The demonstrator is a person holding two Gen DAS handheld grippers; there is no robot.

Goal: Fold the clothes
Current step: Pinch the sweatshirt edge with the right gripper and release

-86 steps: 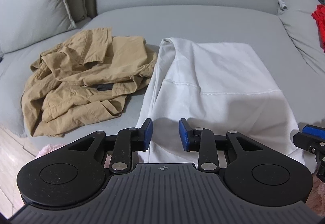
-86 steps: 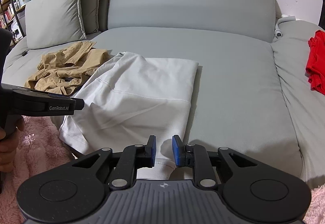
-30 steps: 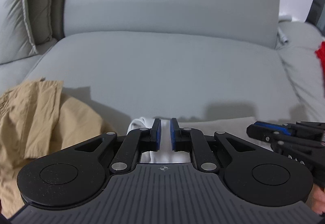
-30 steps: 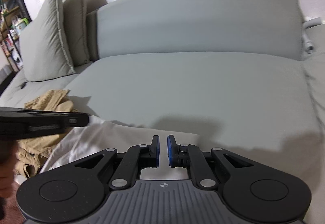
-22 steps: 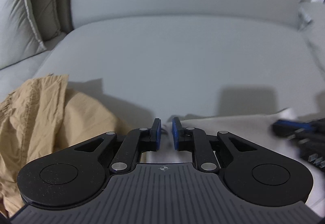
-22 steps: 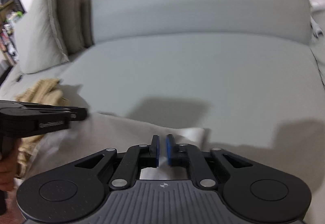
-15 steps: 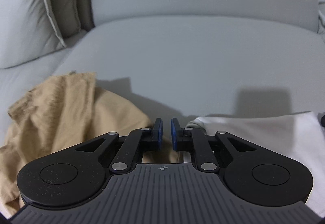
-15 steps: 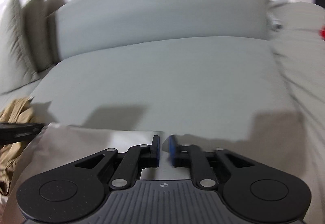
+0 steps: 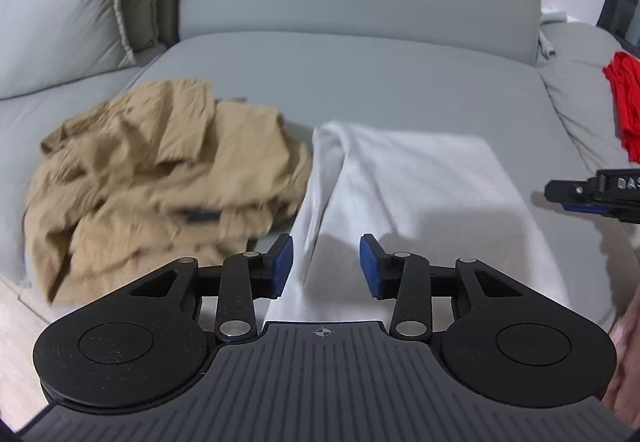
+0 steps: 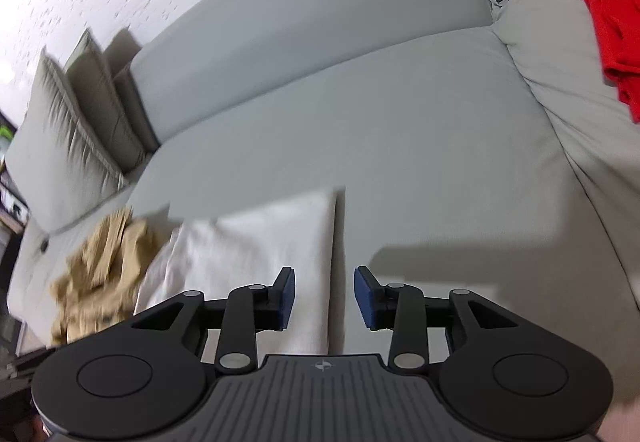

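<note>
White garment (image 9: 420, 181), folded into a rectangle, lies flat on the sofa seat (image 9: 380, 81), its long axis running from the near edge toward the backrest; a crumpled tan jacket (image 9: 160, 169) touches its left side, and a red garment (image 9: 624, 101) sits well apart at far right. Left claw (image 9: 326, 268) hangs over the near left fold, jaws opening, cloth below but not pinched. Right claw (image 10: 324, 298) hangs over the near right edge (image 10: 332, 262), tilted downward and rolled, jaws likewise opening and empty. Both claws sit just above the near end, the white garment stretching away from them; each hand is about equally near, so a further fold would likely carry the near end away toward the far end.
</note>
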